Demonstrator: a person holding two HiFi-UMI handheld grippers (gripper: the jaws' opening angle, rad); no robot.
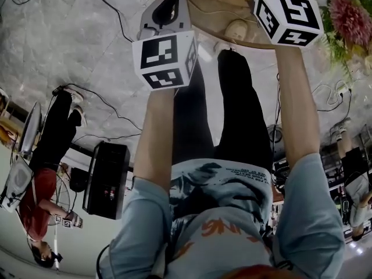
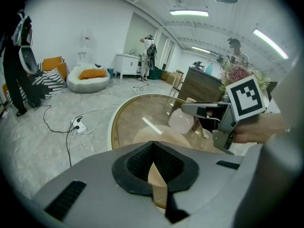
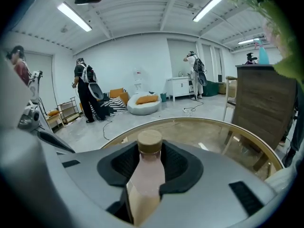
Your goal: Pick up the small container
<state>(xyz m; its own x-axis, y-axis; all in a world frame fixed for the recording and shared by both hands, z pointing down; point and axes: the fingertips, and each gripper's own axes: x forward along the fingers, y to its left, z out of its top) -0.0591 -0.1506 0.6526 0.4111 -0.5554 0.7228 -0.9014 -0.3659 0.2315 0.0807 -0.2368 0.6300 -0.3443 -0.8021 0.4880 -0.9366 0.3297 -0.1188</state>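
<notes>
The small container (image 3: 145,172) is a frosted pale-pink bottle with a round wooden lid (image 3: 150,139). It sits between the black pads of my right gripper (image 3: 148,158), which is shut on its body. In the left gripper view the same container (image 2: 180,121) shows as a pale round shape at the right gripper's grey jaws, over the round glass table (image 2: 128,122). I cannot tell whether it rests on the glass. My left gripper (image 2: 154,167) hangs above the table's near side, its jaws together with nothing between them.
The table has a wooden rim (image 3: 247,139) and a glass top. A bunch of pink flowers (image 1: 350,17) stands at the right. A wooden cabinet (image 3: 266,103) is beyond the table. Cables and a power strip (image 2: 77,126) lie on the floor; other people stand farther off.
</notes>
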